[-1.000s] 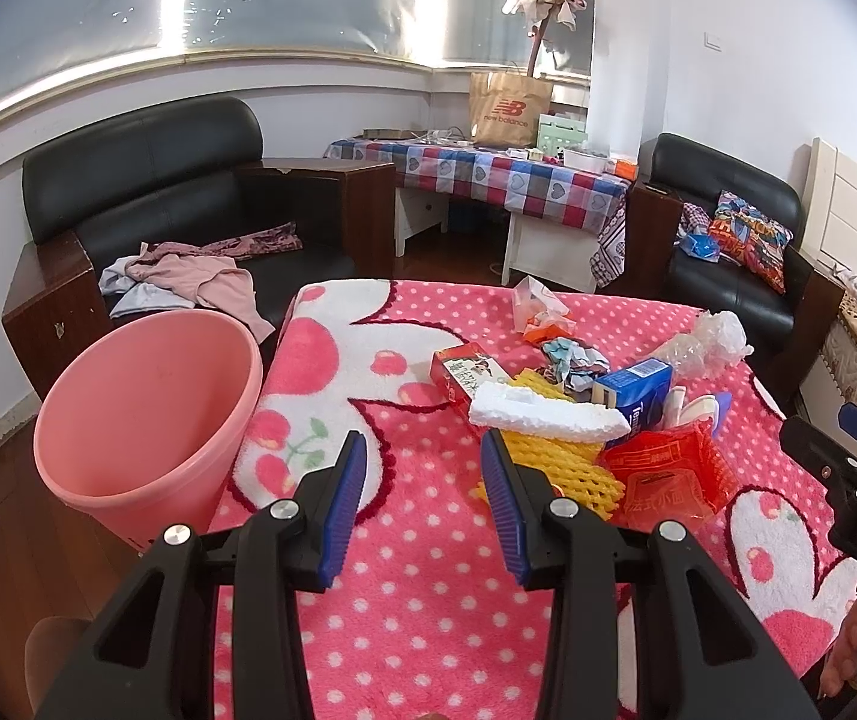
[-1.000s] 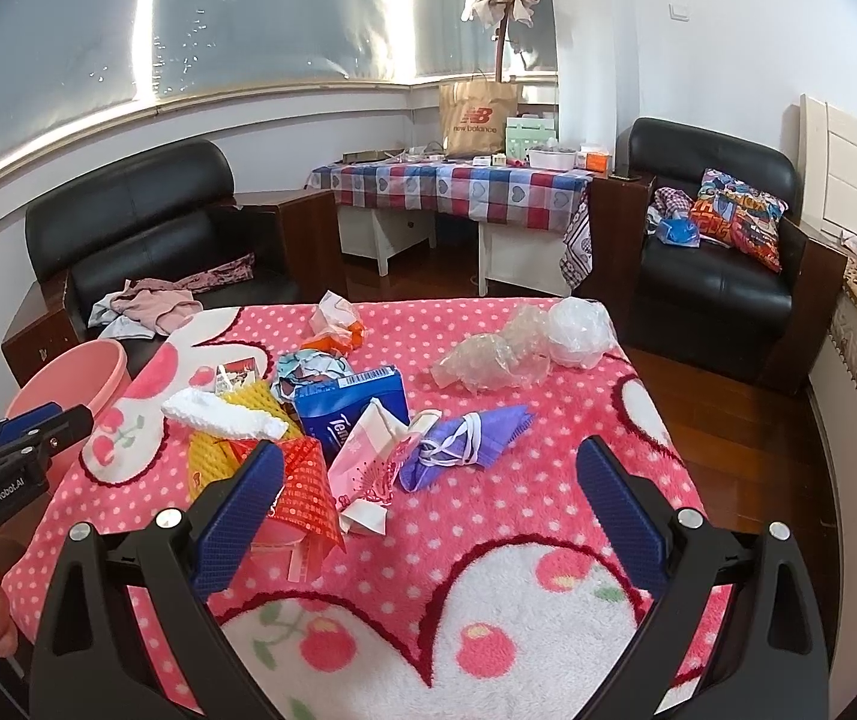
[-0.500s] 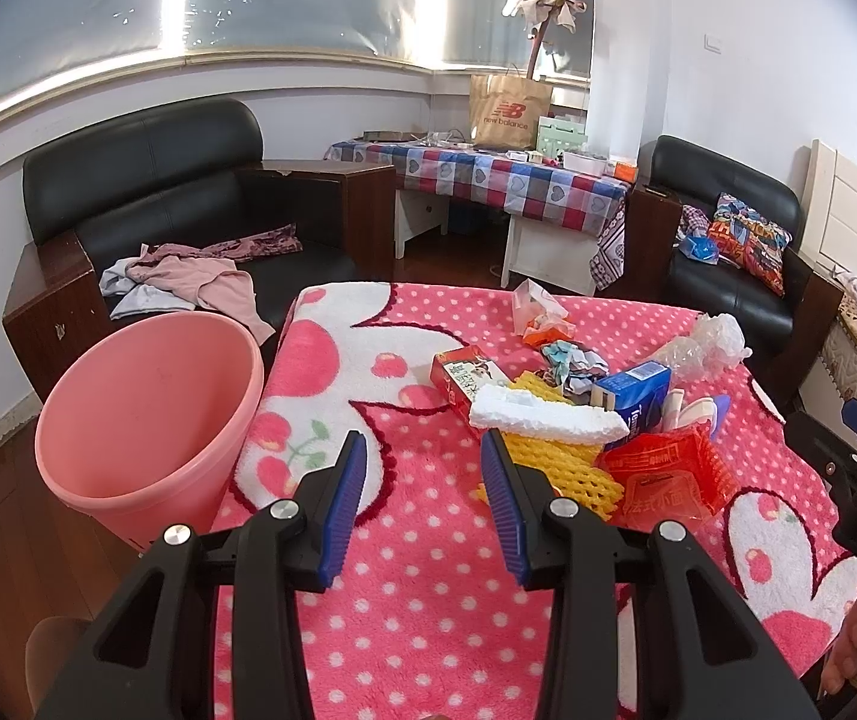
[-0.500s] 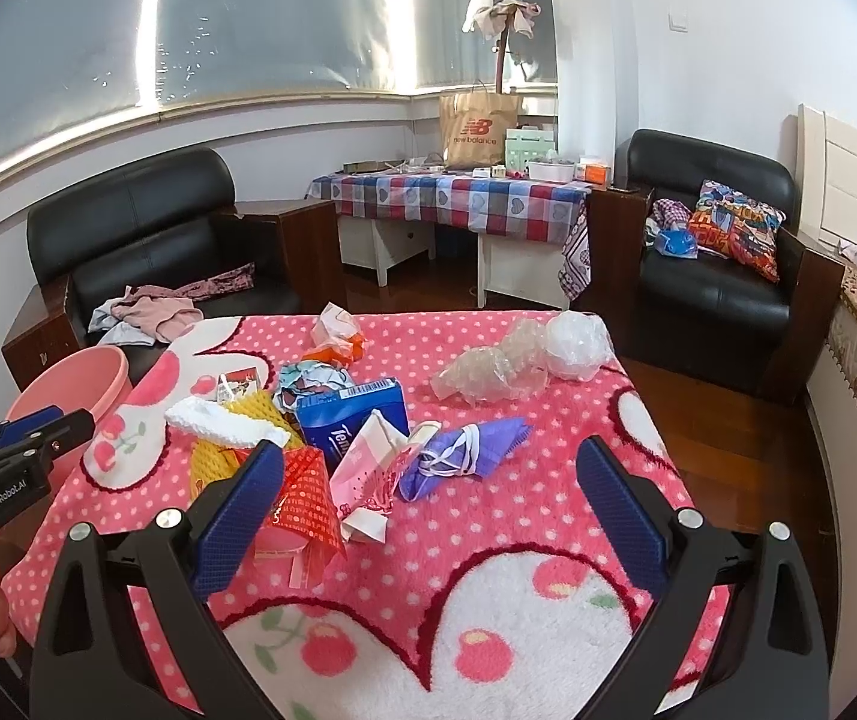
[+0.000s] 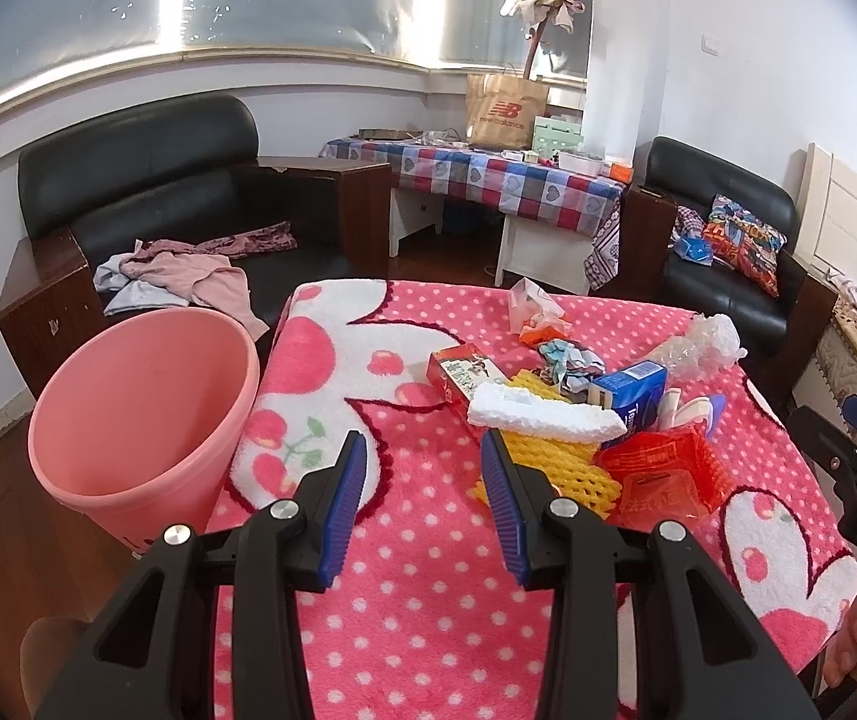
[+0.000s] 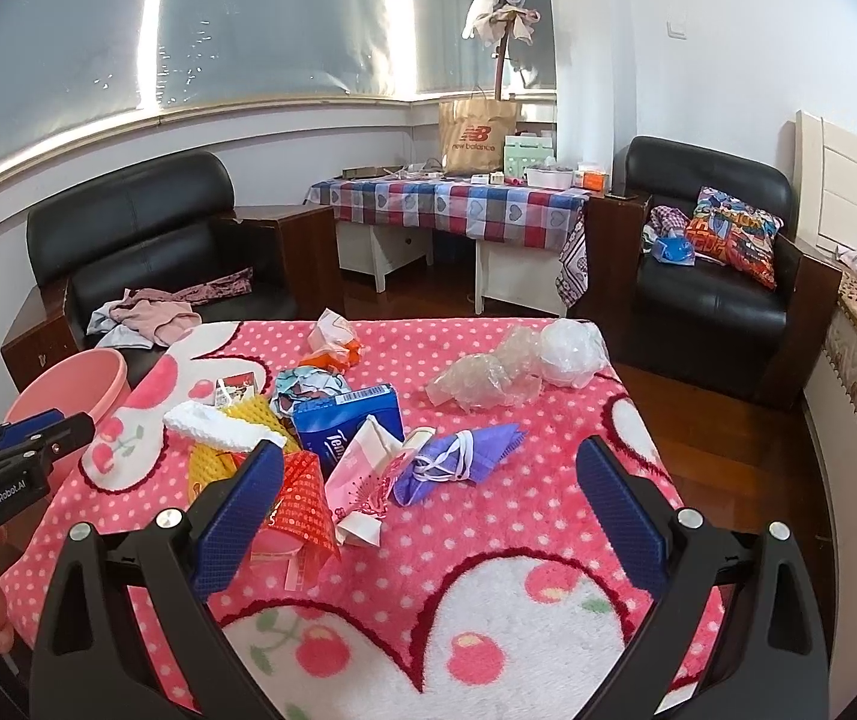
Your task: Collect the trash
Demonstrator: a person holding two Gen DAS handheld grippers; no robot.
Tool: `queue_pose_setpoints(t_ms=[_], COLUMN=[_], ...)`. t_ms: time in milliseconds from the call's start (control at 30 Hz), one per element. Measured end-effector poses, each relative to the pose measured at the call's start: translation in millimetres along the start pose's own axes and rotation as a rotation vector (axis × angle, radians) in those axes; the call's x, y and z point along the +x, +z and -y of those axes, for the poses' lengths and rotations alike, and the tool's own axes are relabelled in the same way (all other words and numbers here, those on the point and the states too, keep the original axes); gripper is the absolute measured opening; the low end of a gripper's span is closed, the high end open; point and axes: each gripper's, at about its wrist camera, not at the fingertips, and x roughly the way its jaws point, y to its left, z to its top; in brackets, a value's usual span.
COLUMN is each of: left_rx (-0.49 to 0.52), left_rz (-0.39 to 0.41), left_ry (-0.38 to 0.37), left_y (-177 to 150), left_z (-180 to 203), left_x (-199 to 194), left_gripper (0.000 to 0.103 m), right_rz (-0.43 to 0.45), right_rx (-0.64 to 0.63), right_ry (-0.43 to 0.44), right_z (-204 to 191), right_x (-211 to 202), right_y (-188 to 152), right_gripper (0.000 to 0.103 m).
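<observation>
A heap of trash lies on the pink dotted table cover [image 5: 428, 588]: white foam strip [image 5: 542, 414], yellow foam net [image 5: 548, 456], red wrapper [image 5: 668, 474], blue tissue pack [image 6: 347, 429], red box [image 5: 458, 372], purple mask [image 6: 458, 462], clear plastic bags [image 6: 488, 381]. A pink bin [image 5: 134, 402] stands at the table's left edge. My left gripper [image 5: 422, 498] is open and empty, above the cover just left of the heap. My right gripper [image 6: 428, 504] is wide open and empty, near the mask and a pink paper bag [image 6: 362, 468].
A black sofa [image 5: 146, 192] with clothes stands behind the bin. A checked table [image 5: 488, 174] with a paper bag stands at the back. A black armchair [image 6: 710, 264] with a cushion is at the right. Wooden floor runs beside the table.
Both views have shifted slightly; the right gripper has drawn back and risen a little from the heap. The jaws keep their openings. No trash has moved.
</observation>
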Motion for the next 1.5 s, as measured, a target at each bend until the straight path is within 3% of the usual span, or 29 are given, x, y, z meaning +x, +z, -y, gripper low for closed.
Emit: queue_pose_setpoints(t_ms=[167,500,600,900,1100,1200,1333,1467,1500], left_rx=[-0.005,0.019,0.019,-0.157,-0.227,-0.262,-0.269,-0.262,-0.253], left_rz=[-0.011,-0.068,-0.091,-0.174,-0.245,-0.269,-0.268,-0.246,-0.234], left_ry=[-0.031,-0.248,-0.259,-0.274,-0.299,-0.326,-0.352,-0.375,-0.379], left_y=[-5,-22,-21,18,25,26,27,27,28], left_z=[-3,12,19,-7,-9,-10,-10,-12,-12], left_x=[3,11,20,68,99,109,113,109,105], left_gripper=[0.039,0.045,0.046,0.046,0.046,0.043,0.016,0.013,0.013], right_rz=[0.008,-0.017,-0.023,-0.036,-0.048,-0.061,-0.082,-0.102,-0.11], right_rx=[-0.021,-0.004,-0.013,0.003,-0.016,-0.022,-0.03,-0.037,-0.038], right_ry=[0.005,0.057,0.079,0.163,0.222,0.243,0.265,0.279,0.282], right_z=[0,7,7,8,-2,-9,-17,-26,-27], right_x=[-3,-1,-1,0,1,4,10,17,19], right_y=[-4,-14,-18,-19,-18,-17,-17,-18,-18], right_gripper=[0.098,0.089,0.083,0.075,0.072,0.071,0.071,0.069,0.064])
